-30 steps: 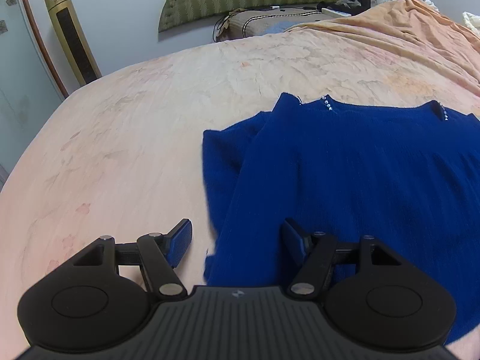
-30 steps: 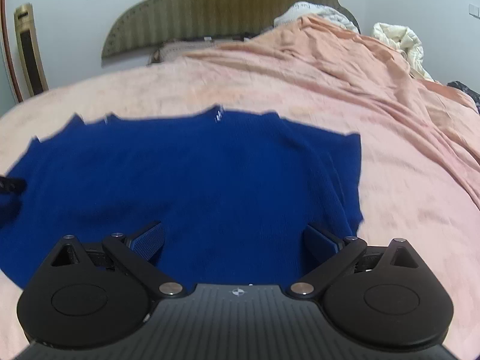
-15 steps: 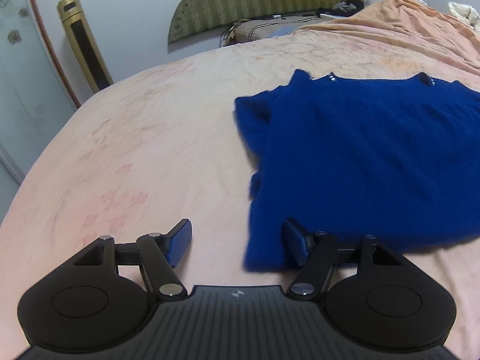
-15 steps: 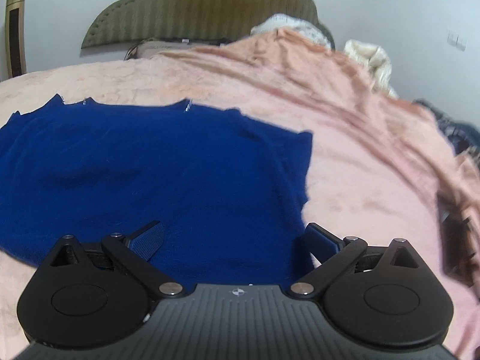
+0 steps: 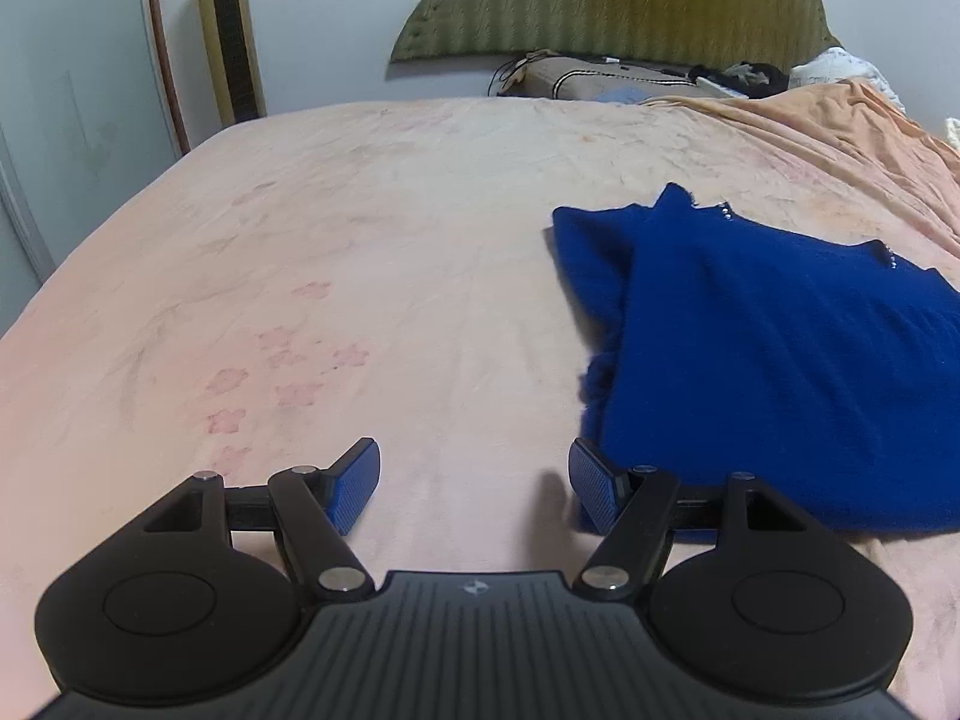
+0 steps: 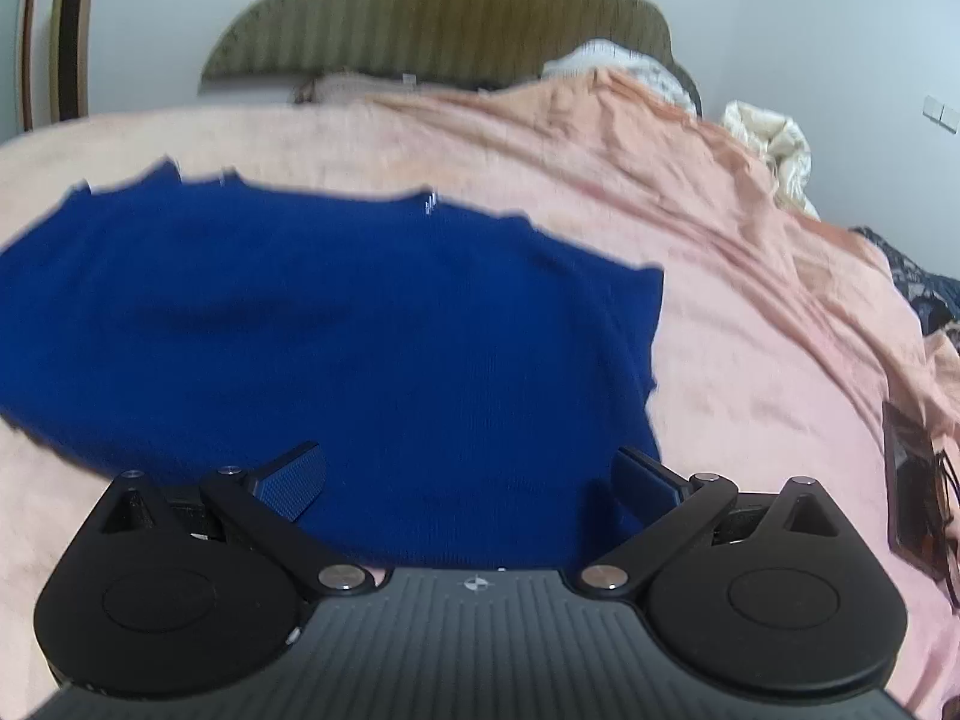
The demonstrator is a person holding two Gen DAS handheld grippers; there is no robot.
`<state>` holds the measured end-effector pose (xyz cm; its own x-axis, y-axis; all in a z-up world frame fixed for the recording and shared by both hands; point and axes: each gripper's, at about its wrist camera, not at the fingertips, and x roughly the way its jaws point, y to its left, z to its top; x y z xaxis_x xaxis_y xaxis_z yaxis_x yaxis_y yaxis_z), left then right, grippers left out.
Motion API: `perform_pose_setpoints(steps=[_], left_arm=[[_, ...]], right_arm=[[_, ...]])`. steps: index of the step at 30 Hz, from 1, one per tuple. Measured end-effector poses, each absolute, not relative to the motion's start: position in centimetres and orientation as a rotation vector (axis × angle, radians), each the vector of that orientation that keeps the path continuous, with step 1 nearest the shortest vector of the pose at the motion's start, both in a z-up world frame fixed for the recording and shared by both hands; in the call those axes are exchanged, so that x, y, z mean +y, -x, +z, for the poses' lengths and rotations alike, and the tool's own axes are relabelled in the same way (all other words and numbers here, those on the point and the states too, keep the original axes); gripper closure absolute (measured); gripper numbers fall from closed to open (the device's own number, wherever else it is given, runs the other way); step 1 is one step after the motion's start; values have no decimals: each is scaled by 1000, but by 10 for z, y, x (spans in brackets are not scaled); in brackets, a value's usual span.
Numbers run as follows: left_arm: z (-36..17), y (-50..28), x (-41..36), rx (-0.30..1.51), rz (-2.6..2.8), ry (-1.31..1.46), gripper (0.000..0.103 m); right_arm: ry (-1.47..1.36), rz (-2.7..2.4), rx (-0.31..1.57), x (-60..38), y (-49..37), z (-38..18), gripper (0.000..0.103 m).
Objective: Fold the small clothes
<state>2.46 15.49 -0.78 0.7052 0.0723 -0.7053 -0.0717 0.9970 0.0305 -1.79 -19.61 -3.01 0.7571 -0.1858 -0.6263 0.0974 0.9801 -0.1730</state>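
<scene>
A dark blue knit top (image 5: 774,360) lies flat on the pink bed sheet (image 5: 336,276), its sleeves folded in and small beads at the neckline. My left gripper (image 5: 474,483) is open and empty, over bare sheet just left of the top's near left corner. In the right wrist view the top (image 6: 336,348) fills the middle. My right gripper (image 6: 468,480) is open and empty above its near hem, close to the right edge.
A green padded headboard (image 5: 618,0) and pillows (image 5: 600,81) stand at the far end. A rumpled orange blanket (image 6: 690,180) covers the bed's right side. A gold tower fan (image 5: 231,30) stands at the left wall. A dark flat object (image 6: 912,480) lies at the bed's right edge.
My left gripper has pulled back and to the left, off the top's hem onto bare sheet. My right gripper has shifted right and then back a little above the hem. Both stay open.
</scene>
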Motion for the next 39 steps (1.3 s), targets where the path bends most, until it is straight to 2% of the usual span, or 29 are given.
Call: perform_pose_setpoints(steps=[7,12,14,15,17,18,19,20,21,22,23,24,32,36,38,39], left_arm=[[-8,-22,172,812,-47,146,34],[-11,-23,164,808,-155,176,34],[-16,-28,158,817,-189,192,34],[-19,-30,155,819,-201,196,34],[-24,-35,150,826,-207,210,35],[-25,-36,149,820,-207,215,35],[-25,-37,148,816,-206,216,45],[-25,-37,148,819,-206,215,68],[-26,-39,147,829,-207,210,76],[-27,-40,146,836,-204,205,86],[-27,-40,147,839,-200,205,95],[-27,-40,148,843,-205,212,96],[-12,-25,151,815,-200,195,99],[-21,-29,141,860,-169,140,98],[-15,-25,137,842,-145,110,97],[-11,-23,134,830,-135,94,96]], right_arm=[[83,-185,630,-206,31,-19,1],[-67,-291,603,-251,45,-16,2],[-132,-310,629,-270,49,-20,16],[-174,-305,642,-278,50,-23,19],[-268,-281,657,-293,53,-30,34],[-297,-269,665,-297,52,-34,37],[-308,-263,664,-299,52,-36,44],[-310,-254,657,-299,52,-36,49],[-308,-241,655,-298,52,-36,53],[-310,-224,655,-297,51,-36,67],[-320,-212,657,-296,50,-36,88],[-336,-202,661,-297,48,-36,93],[-301,-226,602,-298,60,-25,98],[-209,-230,668,-294,55,-28,97],[-168,-284,652,-287,57,-25,75],[-150,-306,631,-283,60,-21,70]])
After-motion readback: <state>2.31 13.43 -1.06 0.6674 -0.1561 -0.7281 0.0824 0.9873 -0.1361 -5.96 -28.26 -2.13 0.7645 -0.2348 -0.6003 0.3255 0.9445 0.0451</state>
